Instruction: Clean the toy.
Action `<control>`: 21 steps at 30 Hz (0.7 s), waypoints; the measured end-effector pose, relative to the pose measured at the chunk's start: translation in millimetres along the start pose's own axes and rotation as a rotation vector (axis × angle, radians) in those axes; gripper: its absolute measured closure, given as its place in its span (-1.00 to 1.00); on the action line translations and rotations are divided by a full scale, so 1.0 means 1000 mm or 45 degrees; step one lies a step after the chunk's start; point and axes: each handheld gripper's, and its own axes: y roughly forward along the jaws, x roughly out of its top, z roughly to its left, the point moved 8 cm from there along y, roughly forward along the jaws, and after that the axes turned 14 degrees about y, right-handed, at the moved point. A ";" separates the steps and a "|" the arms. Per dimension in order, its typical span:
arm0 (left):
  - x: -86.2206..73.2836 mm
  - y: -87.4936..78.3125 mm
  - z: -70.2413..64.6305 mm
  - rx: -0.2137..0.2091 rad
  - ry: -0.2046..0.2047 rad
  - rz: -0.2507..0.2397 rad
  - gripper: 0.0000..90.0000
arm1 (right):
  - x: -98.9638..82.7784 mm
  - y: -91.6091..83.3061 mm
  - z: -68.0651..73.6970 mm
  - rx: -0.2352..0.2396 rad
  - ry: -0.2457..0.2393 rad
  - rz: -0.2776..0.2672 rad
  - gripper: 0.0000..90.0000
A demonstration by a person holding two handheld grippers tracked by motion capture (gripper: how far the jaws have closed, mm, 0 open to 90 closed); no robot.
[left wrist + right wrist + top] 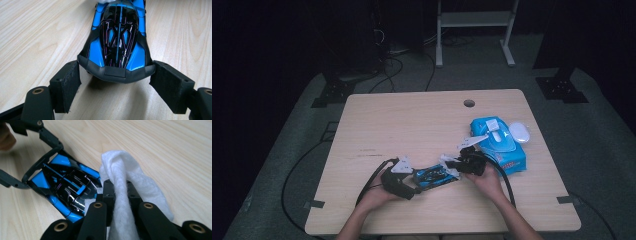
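Tongs (115, 82) in your left hand clamped the blue toy car (119, 40) on the desk (412, 125), while your right tongs (119, 192) pinched a white wipe (130, 177) against its other end.

On my screen the left black two-jaw gripper (411, 186) has a matt black body and a pale grey three-cornered plate on top. A black cable trails from it over the edge. Its square foam-like pads (65, 85) sit on arms with brass-coloured rivets. The right black two-jaw gripper (452, 165) has the same plate, cable and rivets. Both forearms are without sleeves
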 end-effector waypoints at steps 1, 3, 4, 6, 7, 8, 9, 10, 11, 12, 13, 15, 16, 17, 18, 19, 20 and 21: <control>0.000 0.000 0.000 0.000 -0.001 0.000 -0.47 | 0.000 -0.001 0.001 -0.005 -0.019 0.002 0.81; 0.000 0.001 0.000 -0.001 -0.002 -0.004 -0.47 | -0.003 -0.004 -0.002 -0.006 -0.012 0.017 0.81; 0.000 0.001 0.000 -0.001 -0.001 -0.004 -0.47 | -0.005 -0.006 -0.005 -0.013 -0.003 0.013 0.81; 0.000 0.001 0.000 0.000 0.000 -0.003 -0.47 | -0.009 -0.012 -0.011 -0.010 0.018 0.010 0.81; 0.001 0.001 0.000 0.002 -0.003 -0.006 -0.47 | -0.012 -0.014 -0.012 -0.011 0.031 0.013 0.81; 0.000 0.000 0.000 0.002 -0.001 -0.003 -0.47 | -0.014 -0.016 -0.012 -0.010 0.037 0.015 0.81; 0.000 0.000 0.000 0.002 -0.001 -0.001 -0.47 | -0.016 -0.016 -0.010 0.001 0.032 0.015 0.81; 0.000 0.000 0.000 0.004 0.001 0.001 -0.47 | -0.018 -0.016 -0.007 0.013 0.030 0.020 0.81; 0.000 0.000 0.000 0.006 0.005 0.005 -0.47 | -0.019 -0.016 -0.002 0.028 0.017 0.024 0.81; 0.000 0.000 0.000 0.008 0.006 0.008 -0.47 | -0.020 -0.015 0.003 0.033 0.000 0.027 0.81; -0.001 -0.001 0.000 0.008 0.006 0.010 -0.47 | -0.020 -0.015 0.007 0.034 -0.019 0.029 0.81; -0.001 -0.001 0.000 0.009 0.005 0.009 -0.47 | -0.021 -0.017 0.009 0.040 -0.044 0.034 0.80; -0.001 0.000 0.000 0.009 0.008 0.007 -0.47 | -0.023 -0.019 0.007 0.044 -0.030 0.038 0.80; 0.000 0.000 0.000 0.010 0.008 0.006 -0.47 | -0.024 -0.021 0.003 0.039 -0.012 0.033 0.80; 0.000 0.000 0.000 0.010 0.007 0.005 -0.47 | -0.026 -0.023 -0.001 0.030 -0.007 0.036 0.80; 0.000 0.001 0.000 0.012 -0.001 -0.001 -0.47 | -0.028 -0.024 -0.005 0.017 0.002 0.041 0.80; 0.000 0.001 0.000 0.011 0.001 -0.001 -0.47 | -0.030 -0.026 -0.008 0.012 0.014 0.044 0.81; 0.000 0.001 0.000 0.011 0.001 -0.001 -0.47 | -0.032 -0.027 -0.010 0.011 0.019 0.046 0.81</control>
